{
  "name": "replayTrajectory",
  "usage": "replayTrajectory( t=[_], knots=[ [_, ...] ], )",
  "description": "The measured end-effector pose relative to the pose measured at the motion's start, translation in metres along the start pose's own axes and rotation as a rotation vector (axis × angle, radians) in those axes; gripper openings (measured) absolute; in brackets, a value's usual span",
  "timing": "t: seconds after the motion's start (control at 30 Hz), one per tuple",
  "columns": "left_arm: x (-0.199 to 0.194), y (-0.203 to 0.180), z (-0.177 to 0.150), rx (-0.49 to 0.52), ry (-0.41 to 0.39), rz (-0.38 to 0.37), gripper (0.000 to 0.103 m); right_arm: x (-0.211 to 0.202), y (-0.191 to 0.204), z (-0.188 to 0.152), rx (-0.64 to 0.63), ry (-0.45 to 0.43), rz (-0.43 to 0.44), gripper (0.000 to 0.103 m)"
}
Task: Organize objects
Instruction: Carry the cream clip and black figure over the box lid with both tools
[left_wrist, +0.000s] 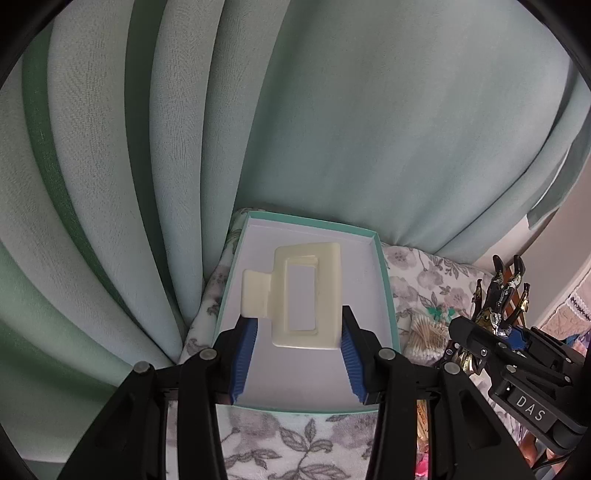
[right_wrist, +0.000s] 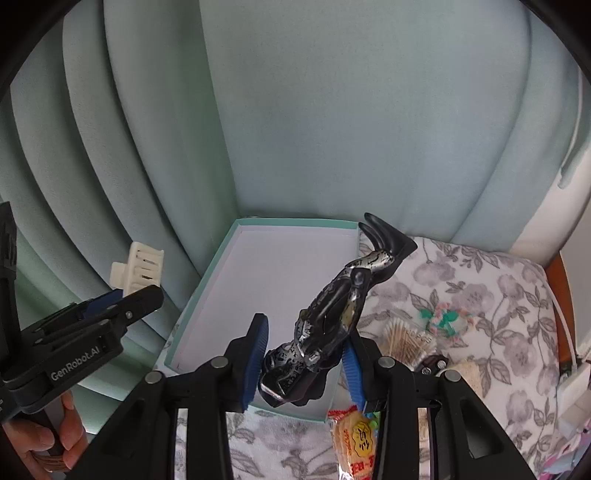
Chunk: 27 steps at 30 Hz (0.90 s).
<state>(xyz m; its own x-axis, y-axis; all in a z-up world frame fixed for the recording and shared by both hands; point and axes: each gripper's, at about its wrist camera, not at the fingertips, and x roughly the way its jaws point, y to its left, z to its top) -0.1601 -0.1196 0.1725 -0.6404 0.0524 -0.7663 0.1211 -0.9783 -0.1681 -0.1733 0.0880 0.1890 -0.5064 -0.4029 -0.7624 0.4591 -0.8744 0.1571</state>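
My left gripper (left_wrist: 297, 343) is shut on a cream hair claw clip (left_wrist: 306, 299) and holds it above the open teal box (left_wrist: 386, 273) with a white inside. In the right wrist view that clip (right_wrist: 138, 269) is up at the left, outside the box (right_wrist: 207, 273). My right gripper (right_wrist: 306, 360) is shut on a black and silver hair claw clip (right_wrist: 332, 314) and holds it over the box's near right corner. The left wrist view shows this clip (left_wrist: 498, 295) at the right.
The box lies on a floral cloth (right_wrist: 480, 295) against pale green curtains (right_wrist: 332, 129). A bundle of cotton swabs (right_wrist: 404, 338) and a snack packet (right_wrist: 354, 435) lie to the right of the box. A wooden edge (right_wrist: 561, 314) runs at the far right.
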Motion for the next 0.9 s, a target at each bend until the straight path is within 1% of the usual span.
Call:
replayTrajectory(
  t=[0.2, 0.33, 0.43, 0.6, 0.63, 0.8, 0.9],
  knots=[
    [0.019, 0.010, 0.025, 0.001, 0.012, 0.007, 0.045, 0.029, 0.016, 0.030, -0.051, 0.029, 0.017, 0.041],
    [0.037, 0.017, 0.032, -0.015, 0.031, 0.003, 0.045, 0.051, 0.022, 0.039, -0.081, 0.064, 0.022, 0.041],
    [0.055, 0.020, 0.029, -0.028, 0.063, -0.011, 0.045, 0.074, 0.023, 0.036, -0.085, 0.114, 0.022, 0.041],
    [0.090, 0.023, 0.017, -0.021, 0.137, 0.000, 0.045, 0.115, 0.022, 0.023, -0.099, 0.205, 0.017, 0.041],
    [0.096, 0.025, 0.014, -0.021, 0.149, 0.011, 0.045, 0.121, 0.020, 0.021, -0.092, 0.219, 0.014, 0.041],
    [0.122, 0.034, 0.007, -0.047, 0.202, 0.007, 0.045, 0.144, 0.018, 0.015, -0.112, 0.261, -0.009, 0.041],
    [0.132, 0.035, 0.005, -0.033, 0.214, 0.023, 0.045, 0.153, 0.019, 0.014, -0.137, 0.274, -0.028, 0.041]
  ],
)
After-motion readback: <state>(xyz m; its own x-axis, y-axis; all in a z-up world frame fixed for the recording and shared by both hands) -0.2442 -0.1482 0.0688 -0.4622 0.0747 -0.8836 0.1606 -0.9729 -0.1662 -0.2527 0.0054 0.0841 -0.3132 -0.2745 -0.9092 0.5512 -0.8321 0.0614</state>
